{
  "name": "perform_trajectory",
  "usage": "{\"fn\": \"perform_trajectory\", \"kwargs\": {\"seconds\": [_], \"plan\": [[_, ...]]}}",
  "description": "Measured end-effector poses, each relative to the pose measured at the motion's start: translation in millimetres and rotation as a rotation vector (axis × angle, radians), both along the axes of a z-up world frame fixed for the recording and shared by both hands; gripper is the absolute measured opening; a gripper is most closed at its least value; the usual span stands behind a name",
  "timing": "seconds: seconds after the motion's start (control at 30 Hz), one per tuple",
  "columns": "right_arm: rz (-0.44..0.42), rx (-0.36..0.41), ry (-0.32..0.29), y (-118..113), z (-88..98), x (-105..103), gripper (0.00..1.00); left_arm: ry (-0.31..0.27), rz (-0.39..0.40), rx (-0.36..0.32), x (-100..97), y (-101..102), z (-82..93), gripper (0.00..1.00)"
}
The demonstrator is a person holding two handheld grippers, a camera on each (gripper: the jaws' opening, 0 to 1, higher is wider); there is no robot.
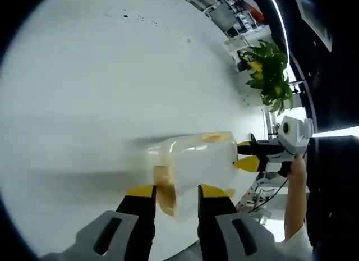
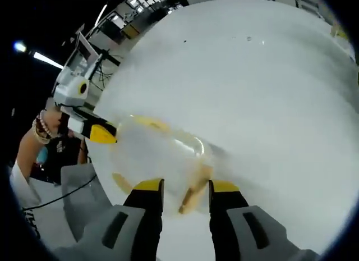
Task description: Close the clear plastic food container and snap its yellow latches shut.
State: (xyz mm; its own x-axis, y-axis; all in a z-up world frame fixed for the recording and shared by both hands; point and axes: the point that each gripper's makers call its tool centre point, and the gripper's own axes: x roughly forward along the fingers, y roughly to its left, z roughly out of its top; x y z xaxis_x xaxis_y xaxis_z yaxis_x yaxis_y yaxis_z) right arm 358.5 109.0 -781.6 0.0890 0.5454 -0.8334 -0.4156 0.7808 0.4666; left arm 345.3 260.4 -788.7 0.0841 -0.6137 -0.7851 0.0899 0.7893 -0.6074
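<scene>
We are flanking the container (image 1: pixel 193 160) lengthwise between the left gripper (image 1: pixel 175 195) and right gripper (image 2: pixel 183 191). Both pairs of fingers are standing narrowly parted at its ends. White counter (image 1: pixel 101 92) is lying open around it.

A broad white table (image 1: pixel 112 76) is seen; a leafy green plant (image 1: pixel 268 76) is placed beyond its edge, ceiling strip lights (image 2: pixel 47 60) overhead.

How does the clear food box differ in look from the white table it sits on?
The food box is see-through and milky with yellow latches, while the table is solid plain white. The box is small and boxy with rounded corners; the table is a broad flat surface spreading well beyond it. The box has a hand-held gripper at each end; the table has none touching it. Both look pale and smooth.
</scene>
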Motion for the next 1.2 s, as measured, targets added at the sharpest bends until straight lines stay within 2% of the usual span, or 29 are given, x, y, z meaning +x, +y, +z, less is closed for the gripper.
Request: {"fn": "perform_trajectory", "kwargs": {"seconds": [0.07,0.3,0.83,0.87,0.9,0.93,1.2], "plan": [[0.009,0.002,0.002,-0.4,-0.9,0.6,0.29,0.009,0.011,-0.009,1.4,0.7,1.0,0.18],[0.002,0.0,0.021,-1.1,-2.4,2.3,0.27,-0.013,-0.019,-0.018,-1.7,-1.5,1.9,0.15],[-0.032,0.008,0.046,0.5,-4.0,1.4,0.25,0.044,0.024,-0.055,-3.7,-0.8,1.2,0.1],[-0.049,0.039,0.119,5.0,-4.0,-10.7,0.24,0.044,0.022,-0.052,-2.9,-0.3,1.6,0.1],[-0.101,0.038,0.096,5.2,-8.2,-1.3,0.23,0.046,0.025,-0.05,-2.8,0.0,1.6,0.1],[-0.054,0.032,0.073,5.4,-9.6,-2.9,0.23,0.043,0.025,-0.047,-4.4,-1.2,2.5,0.1],[-0.054,0.014,0.083,9.2,-13.3,-0.4,0.23,0.059,0.036,-0.053,-2.6,0.3,2.9,0.07]]}}
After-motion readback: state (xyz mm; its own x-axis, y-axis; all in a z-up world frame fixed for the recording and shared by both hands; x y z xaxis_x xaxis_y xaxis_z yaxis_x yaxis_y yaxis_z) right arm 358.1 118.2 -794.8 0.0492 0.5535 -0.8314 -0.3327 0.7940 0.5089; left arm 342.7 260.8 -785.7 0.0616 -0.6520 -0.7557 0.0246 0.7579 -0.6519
